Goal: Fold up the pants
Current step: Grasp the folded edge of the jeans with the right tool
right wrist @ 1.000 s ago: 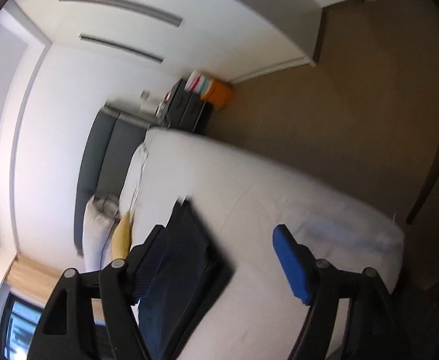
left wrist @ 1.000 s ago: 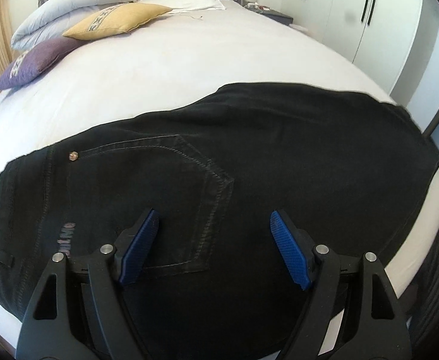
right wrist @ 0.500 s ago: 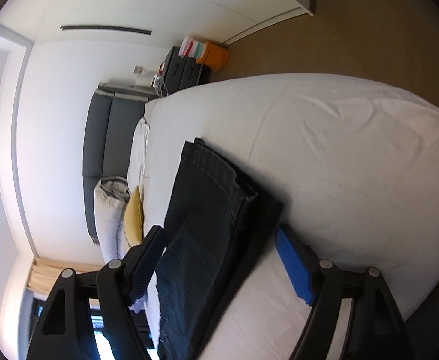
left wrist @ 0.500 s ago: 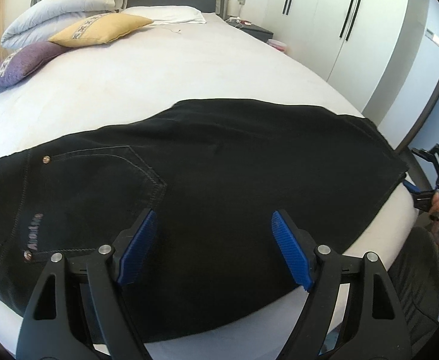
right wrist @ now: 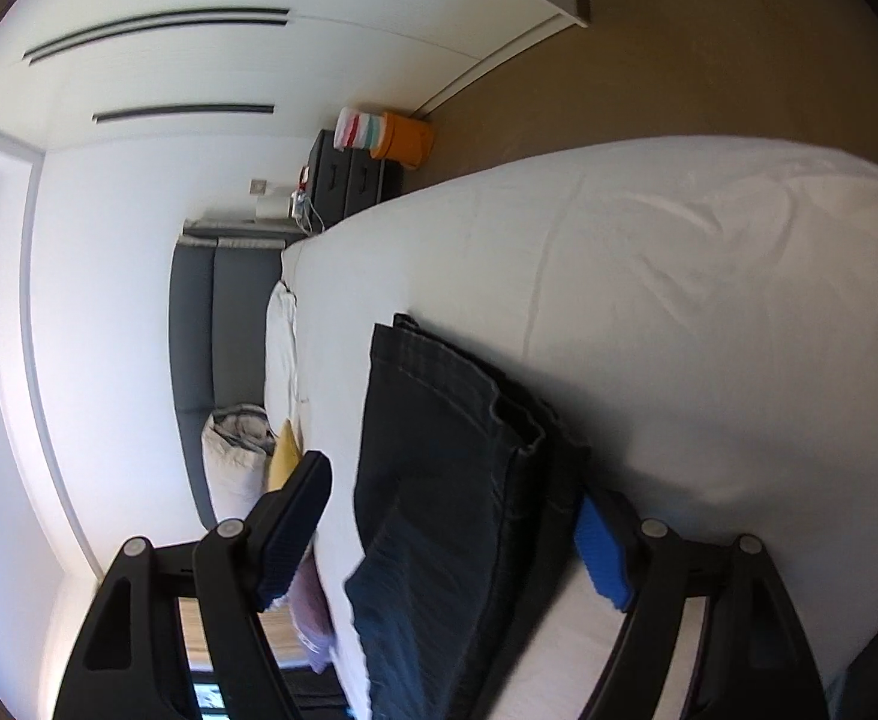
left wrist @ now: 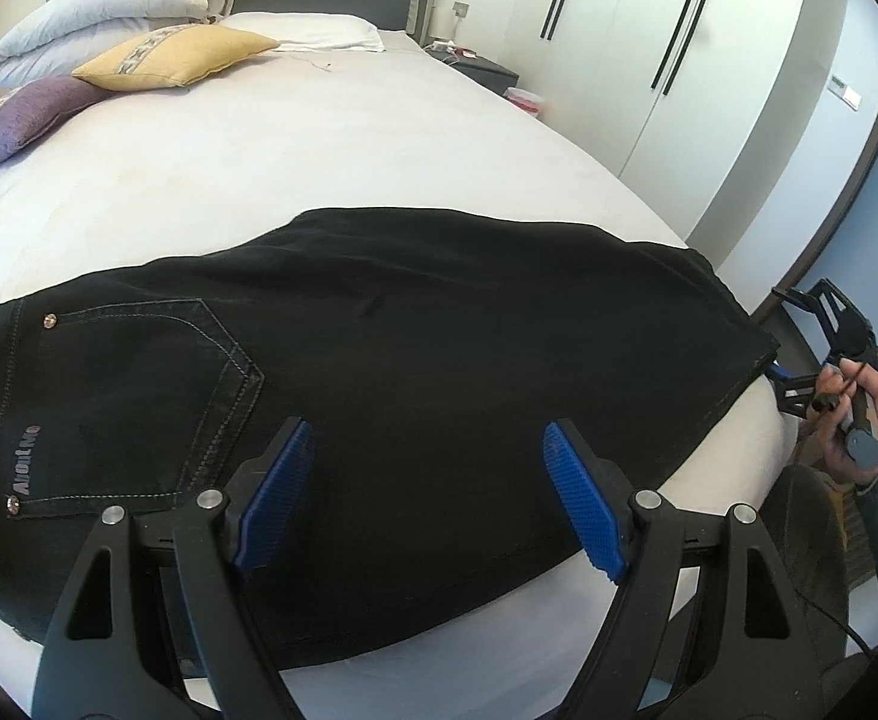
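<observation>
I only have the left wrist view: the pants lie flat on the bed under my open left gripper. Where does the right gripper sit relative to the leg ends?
Observer: The right gripper is at the leg ends, and the pants run between its two fingers.
Operator: Is it shut on the cloth?
Observer: No. Its jaws stand wide open, one on either side of the legs.
Operator: Are the legs stacked neatly there?
Observer: Roughly. The top hem lies flat, with a lower layer's edge showing beside it toward the blue-padded finger.
</observation>
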`<state>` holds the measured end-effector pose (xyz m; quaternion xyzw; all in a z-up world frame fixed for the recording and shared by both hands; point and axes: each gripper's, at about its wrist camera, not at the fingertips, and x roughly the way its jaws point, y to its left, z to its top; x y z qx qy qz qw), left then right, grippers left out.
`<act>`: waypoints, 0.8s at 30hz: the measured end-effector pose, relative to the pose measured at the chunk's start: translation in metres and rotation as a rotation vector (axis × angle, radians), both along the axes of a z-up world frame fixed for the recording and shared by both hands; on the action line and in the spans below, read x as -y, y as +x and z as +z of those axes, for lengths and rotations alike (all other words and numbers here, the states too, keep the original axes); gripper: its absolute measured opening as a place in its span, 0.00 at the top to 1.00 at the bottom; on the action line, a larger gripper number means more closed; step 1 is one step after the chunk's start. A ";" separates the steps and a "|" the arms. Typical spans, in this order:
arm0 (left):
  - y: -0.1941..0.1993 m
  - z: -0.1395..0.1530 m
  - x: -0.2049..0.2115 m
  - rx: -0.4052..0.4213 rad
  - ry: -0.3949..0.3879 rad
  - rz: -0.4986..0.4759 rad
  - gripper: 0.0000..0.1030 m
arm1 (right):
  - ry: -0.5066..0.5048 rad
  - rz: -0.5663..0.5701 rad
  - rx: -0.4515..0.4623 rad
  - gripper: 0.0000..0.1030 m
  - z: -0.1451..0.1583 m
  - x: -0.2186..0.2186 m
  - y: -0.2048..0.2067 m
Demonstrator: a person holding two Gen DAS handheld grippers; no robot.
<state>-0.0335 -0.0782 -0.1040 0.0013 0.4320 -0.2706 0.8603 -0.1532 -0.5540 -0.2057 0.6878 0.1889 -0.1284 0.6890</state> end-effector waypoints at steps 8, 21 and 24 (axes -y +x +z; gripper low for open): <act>-0.001 -0.005 0.007 -0.023 -0.017 -0.020 0.24 | -0.071 0.056 -0.015 0.42 -0.001 -0.007 0.025; 0.000 -0.001 0.000 -0.027 -0.033 0.017 0.03 | -0.084 0.059 -0.025 0.95 -0.017 -0.004 0.028; 0.002 0.001 -0.006 -0.034 -0.056 0.042 0.00 | -0.118 0.056 -0.040 0.95 -0.009 -0.007 0.028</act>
